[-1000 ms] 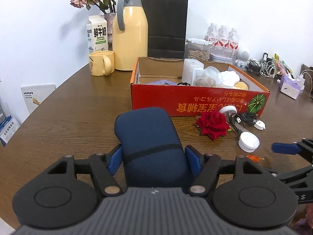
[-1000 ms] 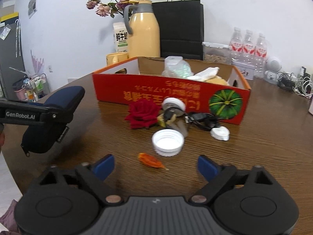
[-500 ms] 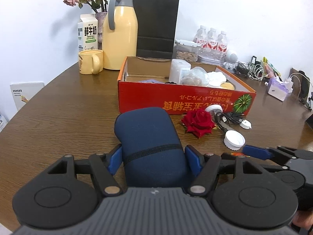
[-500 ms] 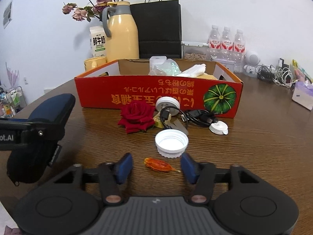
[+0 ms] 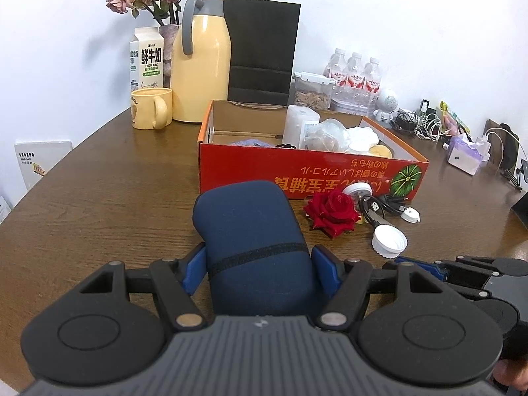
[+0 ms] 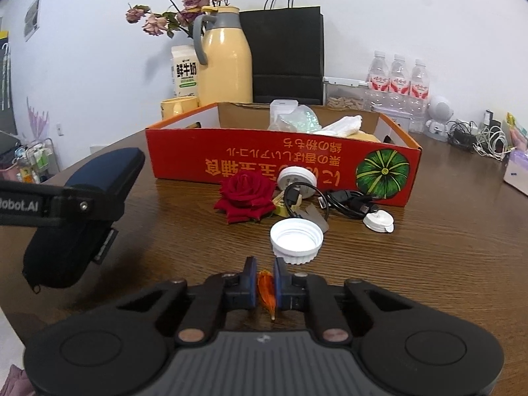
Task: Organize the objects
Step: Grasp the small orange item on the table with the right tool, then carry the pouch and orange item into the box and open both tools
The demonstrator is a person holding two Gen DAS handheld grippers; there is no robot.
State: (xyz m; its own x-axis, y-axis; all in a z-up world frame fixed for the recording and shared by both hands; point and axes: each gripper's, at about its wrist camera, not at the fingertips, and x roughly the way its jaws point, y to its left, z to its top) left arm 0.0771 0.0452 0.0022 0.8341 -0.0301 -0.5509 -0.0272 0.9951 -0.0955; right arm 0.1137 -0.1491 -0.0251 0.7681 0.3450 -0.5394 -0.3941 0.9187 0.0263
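Your left gripper [image 5: 258, 265] is clamped on the navy pouch [image 5: 250, 231], blue pads pressed to both its sides, and in the right wrist view the pouch hangs clear above the wooden table [image 6: 445, 247]. Your right gripper [image 6: 265, 279] has just been closing, and its pads now pinch the small orange wrapper [image 6: 266, 288] between them, right at the tabletop; whether the wrapper has left the wood is hard to tell from this angle.

Just ahead of those fingertips lies the white cap [image 6: 296, 238], close enough to brush. Beyond it sit the red rose [image 6: 246, 195], a black cable [image 6: 343, 199] and a small white lid [image 6: 379, 222], all crowded against the near wall of the red box [image 6: 283, 161].

The box's far-left corner shows bare cardboard floor; its right half is filled with packets. Bare table stretches to your left, out to the rounded edge, and to the right of the box toward the tangle of chargers [image 5: 417, 123].
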